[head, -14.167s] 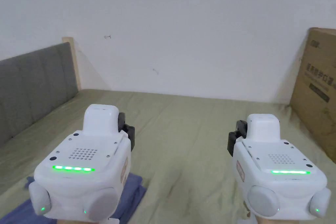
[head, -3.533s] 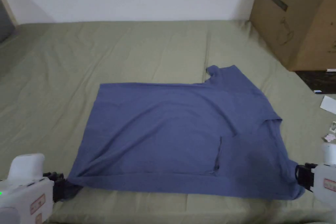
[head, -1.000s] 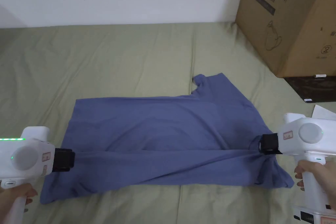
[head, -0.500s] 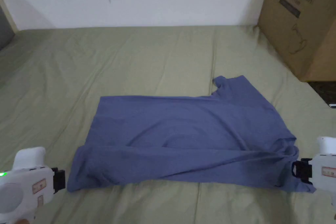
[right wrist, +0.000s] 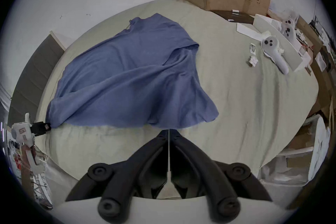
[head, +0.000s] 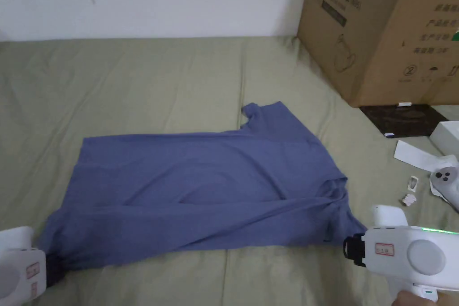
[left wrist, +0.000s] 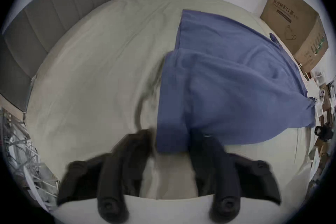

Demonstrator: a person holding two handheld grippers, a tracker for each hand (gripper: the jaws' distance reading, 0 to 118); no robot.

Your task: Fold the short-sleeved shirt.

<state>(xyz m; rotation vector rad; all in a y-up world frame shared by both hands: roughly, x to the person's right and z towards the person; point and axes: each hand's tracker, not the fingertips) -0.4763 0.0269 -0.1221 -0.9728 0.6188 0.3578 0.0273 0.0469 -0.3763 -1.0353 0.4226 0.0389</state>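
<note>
Lying rumpled on the bed, blue shirt, left claw agape, right claw closed, empty.

An olive-sheeted bed carries a blue short-sleeved shirt spread flat, a cardboard box at its far right corner, and white controllers with paper scraps beside them.

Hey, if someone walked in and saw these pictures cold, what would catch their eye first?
The blue shirt spread across the middle of the olive-green bed. Next, the white left tool at the shirt's near left corner and the white right tool by its near right edge. Then the big cardboard box standing at the far right by the wall.
</note>
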